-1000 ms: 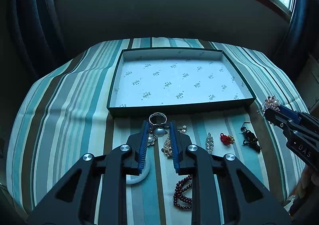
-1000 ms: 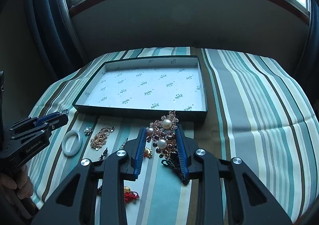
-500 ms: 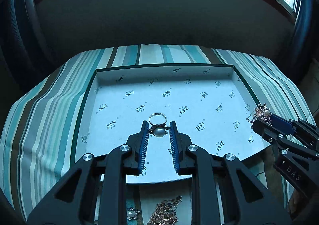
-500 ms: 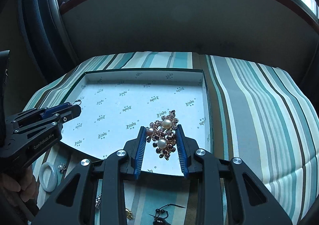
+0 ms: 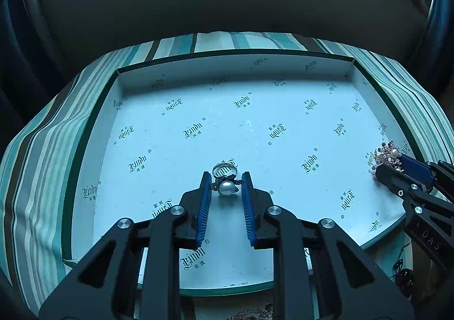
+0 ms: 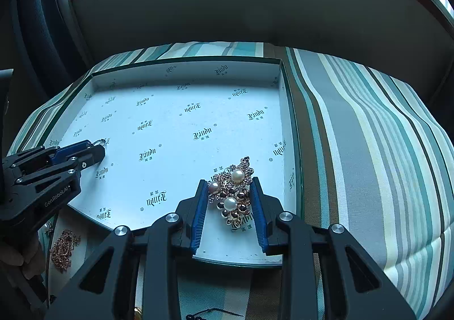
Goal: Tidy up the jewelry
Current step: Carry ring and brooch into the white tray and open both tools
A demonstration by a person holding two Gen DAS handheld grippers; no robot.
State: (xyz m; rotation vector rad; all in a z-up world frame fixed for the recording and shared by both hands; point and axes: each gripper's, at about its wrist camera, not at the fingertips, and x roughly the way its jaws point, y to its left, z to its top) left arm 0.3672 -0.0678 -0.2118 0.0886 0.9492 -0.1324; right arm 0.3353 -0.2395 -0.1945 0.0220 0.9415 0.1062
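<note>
- Jewelry is up in the air on both sides: the left gripper [image 5: 226, 184] has its jaws clamped on a pearl ring [image 5: 226, 181], the blue pads pressing the setting from either side, the silver band poking out past the tips.
- Over on the other side, the right gripper [image 6: 228, 195] has its jaws clamped on a large pearl brooch [image 6: 232, 191], a gold cluster with pale pearls and dark beads wedged between the blue pads.
- Both pieces hang over the open box [image 5: 93, 132], a shallow tray with a dark green rim and a pale printed lining; nothing lies on the lining yet.
- The ring sits over the near middle of the box in the left wrist view; the brooch is over the near right corner in the right wrist view.
- Whether either piece touches the lining cannot be told from these angles.
- Each gripper shows in the other's camera, coming in from the side with its catch at the tips.
- The box rests on a striped cloth [image 6: 354, 149] in teal, grey and cream covering the worktop.
- Outside the box, by the near left edge in the right wrist view, a gold chain [image 6: 63, 249] lies in a heap on the cloth, just beside the person's fingers [image 6: 17, 257] wrapped around the left gripper's handle.
- A dark earring [image 5: 403, 274] lies on the cloth off the near right corner in the left wrist view.
</note>
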